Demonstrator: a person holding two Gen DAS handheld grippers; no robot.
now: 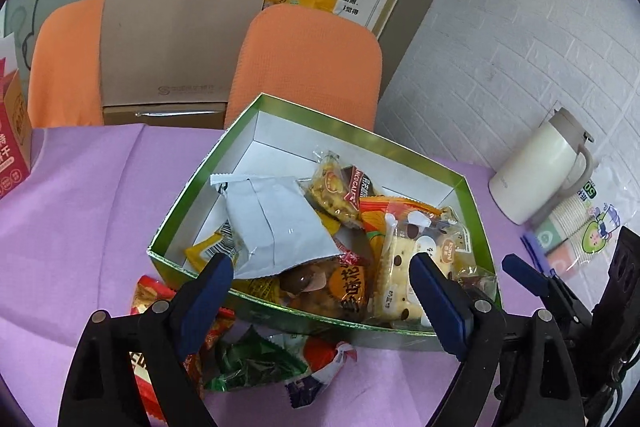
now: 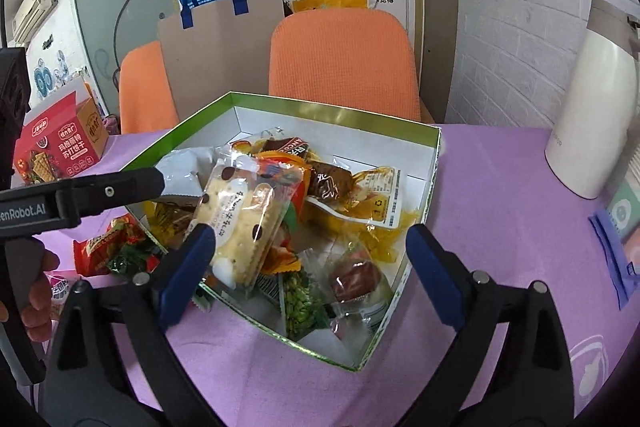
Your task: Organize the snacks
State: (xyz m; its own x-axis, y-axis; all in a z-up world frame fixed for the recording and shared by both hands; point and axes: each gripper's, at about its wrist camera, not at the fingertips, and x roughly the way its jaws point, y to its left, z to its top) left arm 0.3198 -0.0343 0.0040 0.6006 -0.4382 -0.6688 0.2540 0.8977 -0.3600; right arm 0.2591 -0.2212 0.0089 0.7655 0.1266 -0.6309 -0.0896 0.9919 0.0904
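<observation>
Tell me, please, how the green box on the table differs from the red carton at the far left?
The green box lies open-topped and low, full of loose snack packets; the red carton stands taller with its flap up, contents hidden. The green box sits right before both open grippers, the red carton off at the table's left edge. Both rest on the purple cloth.

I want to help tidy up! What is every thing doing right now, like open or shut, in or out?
Green box: open, no lid, partly filled with snacks.
Chocolate-chip cracker pack: sealed, lying in the box.
Silver packet: in the box, atop other snacks.
Red and green packets: outside the box, on the cloth.
Left gripper: open, empty.
Right gripper: open, empty.
White jug: upright, lid shut.
</observation>
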